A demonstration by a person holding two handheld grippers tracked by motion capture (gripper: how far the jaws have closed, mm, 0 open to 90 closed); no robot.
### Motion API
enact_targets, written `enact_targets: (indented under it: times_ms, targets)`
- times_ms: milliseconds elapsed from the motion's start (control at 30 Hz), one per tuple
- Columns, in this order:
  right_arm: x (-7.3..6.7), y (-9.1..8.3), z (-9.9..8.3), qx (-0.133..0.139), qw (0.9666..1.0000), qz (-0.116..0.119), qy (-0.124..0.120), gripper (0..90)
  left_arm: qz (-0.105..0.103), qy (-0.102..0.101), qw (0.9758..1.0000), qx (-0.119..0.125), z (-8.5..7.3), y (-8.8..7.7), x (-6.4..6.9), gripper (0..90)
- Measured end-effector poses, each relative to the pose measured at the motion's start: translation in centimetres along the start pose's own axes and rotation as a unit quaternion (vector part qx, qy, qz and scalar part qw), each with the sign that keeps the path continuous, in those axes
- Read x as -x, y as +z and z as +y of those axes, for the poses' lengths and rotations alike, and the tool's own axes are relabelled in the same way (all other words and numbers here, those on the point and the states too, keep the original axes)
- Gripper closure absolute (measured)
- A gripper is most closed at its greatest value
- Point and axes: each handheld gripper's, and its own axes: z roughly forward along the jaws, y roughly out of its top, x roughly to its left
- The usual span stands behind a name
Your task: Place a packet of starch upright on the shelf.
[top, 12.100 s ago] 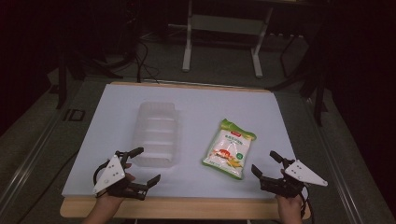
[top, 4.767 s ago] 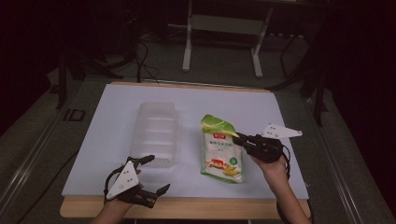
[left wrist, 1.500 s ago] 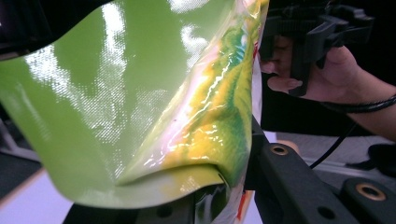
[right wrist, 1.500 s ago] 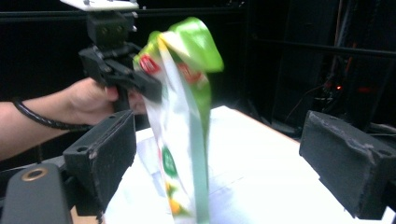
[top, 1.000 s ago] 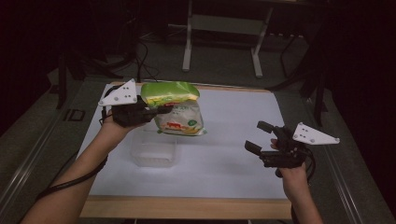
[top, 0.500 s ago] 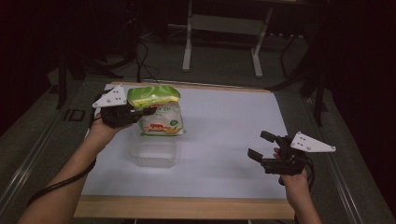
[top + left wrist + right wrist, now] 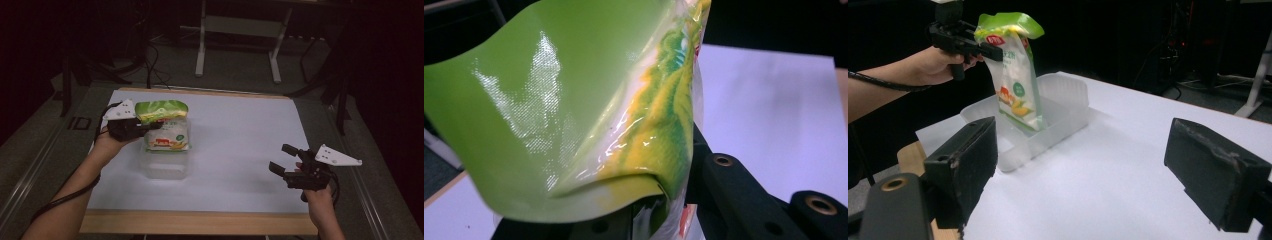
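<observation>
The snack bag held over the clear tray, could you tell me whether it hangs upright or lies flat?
Upright: the left hand-held gripper pinches the snack bag near its green top, and its lower end dips inside the clear tray.

My right gripper point(image 7: 284, 159) hangs with jaws apart over bare white table point(image 7: 240, 130). Ahead, the clear tray point(image 7: 1058, 112) and the pouch point(image 7: 1015, 75) hanging into it from my left gripper point(image 7: 990, 50) block that corner.

Green-topped white packet point(image 7: 165, 127), clear tray point(image 7: 165, 167)
</observation>
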Motion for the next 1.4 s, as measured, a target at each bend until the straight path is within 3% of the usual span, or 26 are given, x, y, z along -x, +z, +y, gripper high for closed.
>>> enact_targets:
  times_ms: [300, 633, 667, 867, 1167, 1233, 1267, 1300, 1400]
  targets:
    - [0.1, 0.1, -0.3, -0.004, 1.0000, 0.005, 0.000, 13.7, 0.002, -0.018, 0.9998, -0.001, -1.8, 0.1, -0.3, 80.8]
    - [-0.1, 0.5, -0.4, -0.011, 0.9999, 0.011, -0.001, 13.7, -0.020, -0.001, 0.9996, -0.019, -3.6, 1.7, 0.0, 80.8]
    - [0.0, 0.5, -0.5, -0.011, 0.9999, 0.011, -0.002, 13.8, -0.031, -0.009, 0.9993, -0.020, -4.2, 2.1, 0.0, 80.8]
    - [0.1, 0.5, -0.7, -0.013, 0.9999, 0.010, 0.000, 13.8, -0.028, -0.018, 0.9994, -0.010, -5.4, 2.5, -0.1, 80.9]
    - [-0.1, 0.8, -0.8, -0.019, 0.9997, 0.015, 0.000, 13.8, -0.026, -0.025, 0.9992, -0.016, -5.4, 2.5, -0.3, 80.3]
    - [-0.1, 0.9, -0.8, -0.019, 0.9997, 0.015, -0.001, 13.7, -0.023, -0.023, 0.9993, -0.017, -5.3, 2.5, -0.3, 76.0]
    - [-0.1, 0.9, -0.8, -0.020, 0.9997, 0.016, -0.002, 13.7, -0.019, -0.044, 0.9987, -0.014, -5.0, 2.3, -0.3, 76.0]
    - [-0.1, 0.9, -0.8, -0.021, 0.9997, 0.015, -0.002, 13.7, -0.018, -0.050, 0.9985, -0.015, -4.9, 2.2, -0.3, 65.5]
    - [0.0, 0.9, -0.8, -0.021, 0.9997, 0.014, -0.001, 13.7, -0.006, -0.065, 0.9977, -0.014, -4.8, 2.0, -0.1, 49.7]
